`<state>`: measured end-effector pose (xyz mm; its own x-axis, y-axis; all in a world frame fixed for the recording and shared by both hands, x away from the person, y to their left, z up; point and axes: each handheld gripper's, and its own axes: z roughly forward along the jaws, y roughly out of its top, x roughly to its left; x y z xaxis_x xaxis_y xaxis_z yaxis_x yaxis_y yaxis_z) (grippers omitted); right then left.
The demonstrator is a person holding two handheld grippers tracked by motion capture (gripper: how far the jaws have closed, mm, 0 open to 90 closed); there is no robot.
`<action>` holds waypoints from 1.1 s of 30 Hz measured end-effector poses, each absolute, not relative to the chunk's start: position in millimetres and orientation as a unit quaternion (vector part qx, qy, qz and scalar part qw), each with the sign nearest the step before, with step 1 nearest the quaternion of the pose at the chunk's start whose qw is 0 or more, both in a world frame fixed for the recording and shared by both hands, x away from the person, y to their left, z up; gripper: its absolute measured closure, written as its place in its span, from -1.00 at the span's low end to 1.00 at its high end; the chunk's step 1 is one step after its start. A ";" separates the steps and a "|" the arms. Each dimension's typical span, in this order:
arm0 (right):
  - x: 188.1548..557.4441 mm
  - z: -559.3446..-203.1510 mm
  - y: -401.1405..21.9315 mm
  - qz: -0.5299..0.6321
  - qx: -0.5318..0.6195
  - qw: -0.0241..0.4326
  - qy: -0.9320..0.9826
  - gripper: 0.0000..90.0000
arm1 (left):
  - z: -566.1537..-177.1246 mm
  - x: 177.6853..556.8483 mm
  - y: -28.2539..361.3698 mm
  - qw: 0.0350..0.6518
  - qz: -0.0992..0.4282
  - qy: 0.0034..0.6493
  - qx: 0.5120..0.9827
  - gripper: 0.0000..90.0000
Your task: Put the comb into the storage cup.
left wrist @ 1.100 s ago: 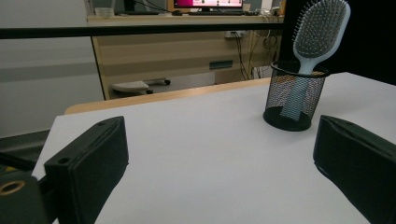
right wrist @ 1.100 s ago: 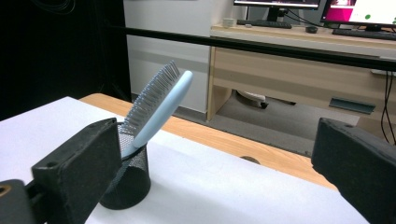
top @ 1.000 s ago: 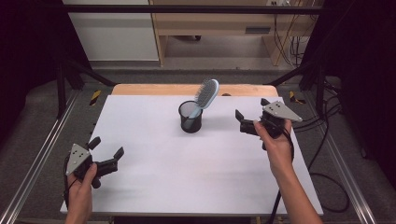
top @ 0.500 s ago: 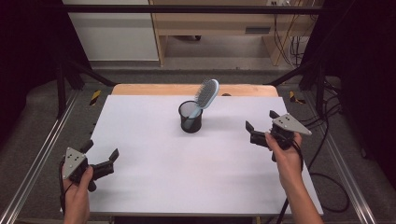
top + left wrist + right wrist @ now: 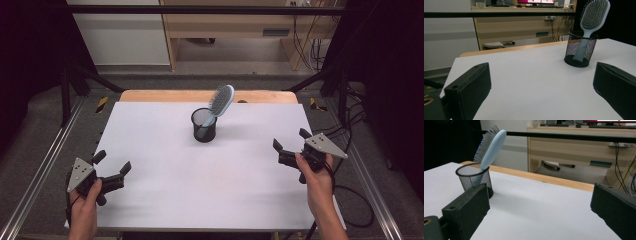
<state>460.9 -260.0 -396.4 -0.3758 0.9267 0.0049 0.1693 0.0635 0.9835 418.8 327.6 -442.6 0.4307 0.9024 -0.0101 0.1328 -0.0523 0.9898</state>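
Presently the hairbrush (image 5: 220, 101) stands handle-down in the mesh cup (image 5: 204, 125) at the bench's (image 5: 200, 190) far middle, leaning against the rim. Left gripper (image 5: 111, 167) and right gripper (image 5: 290, 142) sit well apart from it near the bench's side edges, fingers spread and empty; placement appears complete, nothing evidently outstanding.

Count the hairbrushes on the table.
1. The hairbrush stands handle-down, leaning, in the mesh cup at the table's far middle. Nothing else could hide another.
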 end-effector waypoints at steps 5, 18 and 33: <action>454.1 -404.4 -267.9 0.537 0.429 0.362 0.630 -0.95 | -442.7 419.4 328.9 0.566 0.338 0.404 0.634 -0.96; 443.8 -429.0 -274.7 0.535 0.432 0.364 0.629 -0.94 | -442.6 419.9 329.3 0.574 0.330 0.400 0.633 -0.96; 440.8 -448.5 -269.6 0.545 0.420 0.344 0.639 -0.94 | -442.8 420.1 326.2 0.584 0.319 0.391 0.636 -0.96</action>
